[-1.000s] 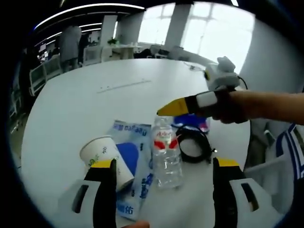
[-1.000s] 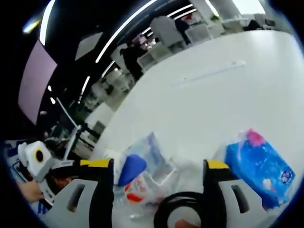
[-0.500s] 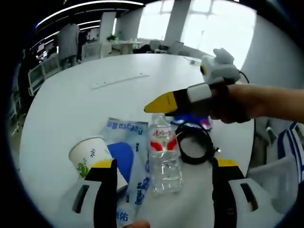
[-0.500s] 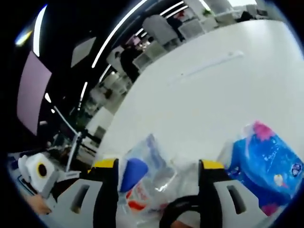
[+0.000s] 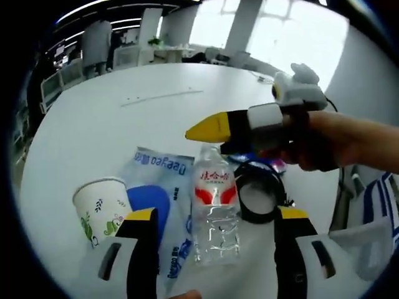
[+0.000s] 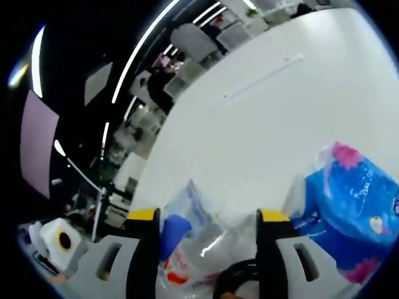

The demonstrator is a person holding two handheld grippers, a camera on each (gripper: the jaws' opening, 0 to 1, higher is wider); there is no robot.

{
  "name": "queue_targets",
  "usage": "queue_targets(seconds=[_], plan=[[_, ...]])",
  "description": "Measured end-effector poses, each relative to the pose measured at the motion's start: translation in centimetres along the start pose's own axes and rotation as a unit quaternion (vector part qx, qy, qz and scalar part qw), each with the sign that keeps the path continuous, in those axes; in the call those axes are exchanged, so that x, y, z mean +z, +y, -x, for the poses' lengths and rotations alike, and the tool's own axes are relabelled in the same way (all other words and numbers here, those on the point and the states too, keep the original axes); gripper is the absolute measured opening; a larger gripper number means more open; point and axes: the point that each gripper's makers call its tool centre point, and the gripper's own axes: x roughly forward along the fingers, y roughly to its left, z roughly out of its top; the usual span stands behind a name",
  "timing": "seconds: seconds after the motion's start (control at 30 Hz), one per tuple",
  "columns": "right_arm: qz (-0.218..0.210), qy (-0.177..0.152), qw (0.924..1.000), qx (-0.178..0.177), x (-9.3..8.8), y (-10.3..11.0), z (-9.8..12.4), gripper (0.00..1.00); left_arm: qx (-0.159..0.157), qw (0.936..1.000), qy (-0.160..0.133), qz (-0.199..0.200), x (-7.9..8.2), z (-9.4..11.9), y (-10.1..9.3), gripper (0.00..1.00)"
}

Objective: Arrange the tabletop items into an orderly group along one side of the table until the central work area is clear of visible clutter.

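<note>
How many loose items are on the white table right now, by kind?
White paper cup with leaf print: 1
Clear plastic water bottle with red label: 1
Blue-and-clear plastic wipes pack: 1
Black coiled cable: 1
Blue tissue pack with pink print: 1
Total: 5

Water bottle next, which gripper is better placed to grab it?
Probably the left gripper: the water bottle lies directly between its open jaws. The right gripper hovers above the bottle's cap end, beside the black cable coil, so it would need to descend first.
</note>
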Motion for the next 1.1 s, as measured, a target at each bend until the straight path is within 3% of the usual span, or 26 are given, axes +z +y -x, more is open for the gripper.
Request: queue_targets(seconds=[0.67, 0.93, 1.1], plan=[[-0.057, -0.020, 0.9981, 0.014, 0.2, -0.5, -0.6, 0.48, -0.004, 0.9995, 0.032, 0.001, -1.6, -2.7, -0.5, 0.63], [-0.065, -0.022, 0.9973, 0.024, 0.3, -0.7, -0.9, 0.45, 0.003, 0.9991, 0.040, 0.012, -1.7, -3.6, -0.1, 0.61], [-0.070, -0.021, 0.9969, 0.029, 0.3, -0.9, -1.1, 0.42, 0.011, 0.9991, 0.037, 0.016, -1.4, -3.8, 0.3, 0.54]])
